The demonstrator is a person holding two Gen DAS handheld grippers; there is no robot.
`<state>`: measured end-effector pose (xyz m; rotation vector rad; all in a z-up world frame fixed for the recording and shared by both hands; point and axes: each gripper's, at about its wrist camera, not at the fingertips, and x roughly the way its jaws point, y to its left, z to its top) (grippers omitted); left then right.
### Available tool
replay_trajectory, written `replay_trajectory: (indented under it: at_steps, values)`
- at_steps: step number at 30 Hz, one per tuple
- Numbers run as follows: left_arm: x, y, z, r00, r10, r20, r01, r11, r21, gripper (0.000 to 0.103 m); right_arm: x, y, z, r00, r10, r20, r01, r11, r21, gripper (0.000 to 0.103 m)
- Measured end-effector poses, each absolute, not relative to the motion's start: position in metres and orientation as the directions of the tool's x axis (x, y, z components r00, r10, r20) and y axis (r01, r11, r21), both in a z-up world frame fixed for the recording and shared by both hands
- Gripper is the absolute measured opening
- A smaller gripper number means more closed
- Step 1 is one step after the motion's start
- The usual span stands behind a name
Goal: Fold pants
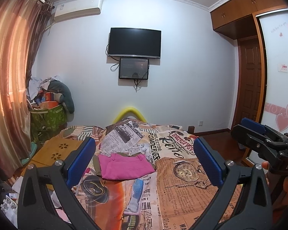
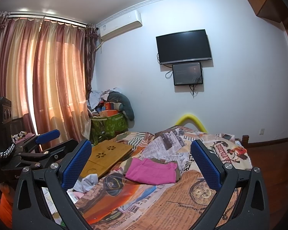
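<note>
Folded pink pants (image 1: 124, 165) lie flat on the printed bedspread (image 1: 182, 191) in the middle of the bed, with a strip of olive cloth (image 1: 97, 164) showing under their edges. My left gripper (image 1: 144, 161) is open and empty, held above the bed short of the pants. In the right wrist view the same pink pants (image 2: 153, 171) lie between the blue pads of my right gripper (image 2: 142, 163), which is also open and empty. The right gripper (image 1: 259, 132) appears at the right edge of the left wrist view; the left gripper (image 2: 46, 140) appears at the left of the right wrist view.
A bamboo lap tray (image 2: 107, 157) rests on the bed's left side. A crumpled light garment (image 2: 86, 184) lies near the left edge. A green bag (image 2: 109, 126) piled with clothes stands by the curtain (image 2: 53, 88). A yellow foam guard (image 2: 192, 120) tops the footboard; a TV (image 2: 183, 46) hangs on the wall.
</note>
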<state>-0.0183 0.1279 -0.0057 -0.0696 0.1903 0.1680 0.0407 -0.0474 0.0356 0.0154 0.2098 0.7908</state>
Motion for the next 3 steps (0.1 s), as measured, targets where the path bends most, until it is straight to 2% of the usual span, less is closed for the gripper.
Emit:
replay_trajectory:
  at_steps: [3]
  values:
    - [-0.0185, 0.1289, -0.0052, 0.968, 0.153, -0.197, -0.167, 0.984, -0.057, 0.103, 0.0403, -0.0471, 0.0351, 0.685, 0.705, -0.182, -0.703, 0.706, 0.089, 0.103]
